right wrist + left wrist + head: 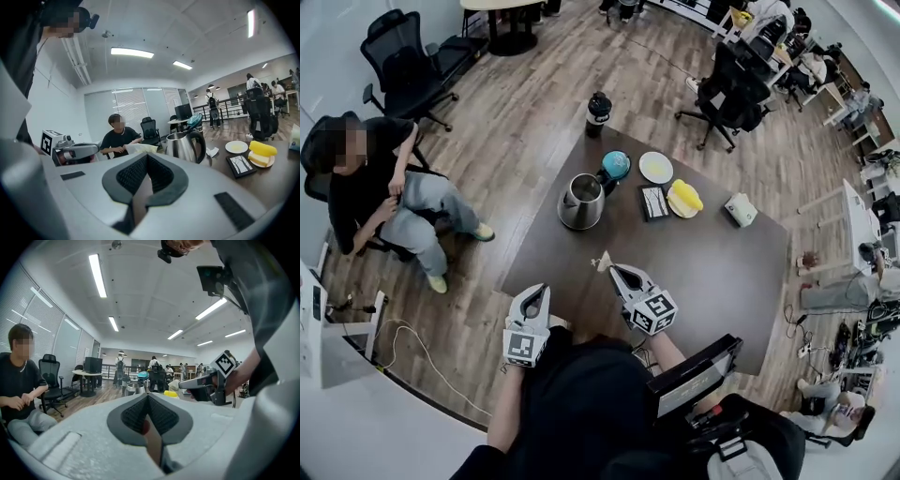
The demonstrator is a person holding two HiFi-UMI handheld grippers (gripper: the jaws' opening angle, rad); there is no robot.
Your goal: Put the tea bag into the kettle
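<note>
**A:** Kettle (581, 202)?

**B:** Steel, upright on the dark worktop (712, 272), on its far-left part. The mouth is uncovered. The inside reads grey and dim from the head view, so its contents cannot be made out. A teal round thing (616, 165) stands just behind it, touching or nearly so.

**A:** Tea bag (602, 262)?

**B:** Outside the kettle, near the worktop's front edge and well short of the kettle. It sits at the very tip of the right tool (616, 272). In the right gripper view it shows as a pale crumpled scrap poking past the closed tips.

**A:** Right tool's state?

**B:** Clenched, pinching the tea bag at its tips. It points toward the kettle.

**A:** Left tool (539, 292)?

**B:** Pads pressed together with nothing between them. It is held off the worktop's front-left edge, beside the right tool but apart from it.

**A:** Other vessels?

**B:** A black bottle (598, 112) stands capped at the far corner. A white plate (655, 167) lies right of the teal thing. A second plate holds a yellow food item (685, 196), with a black tray (655, 202) just beside it to the left. A small white box (740, 209) sits farther right.

**A:** Surroundings?

**B:** A seated person (380, 187) in a dark top is on a chair to the left, clear of the worktop.
</note>
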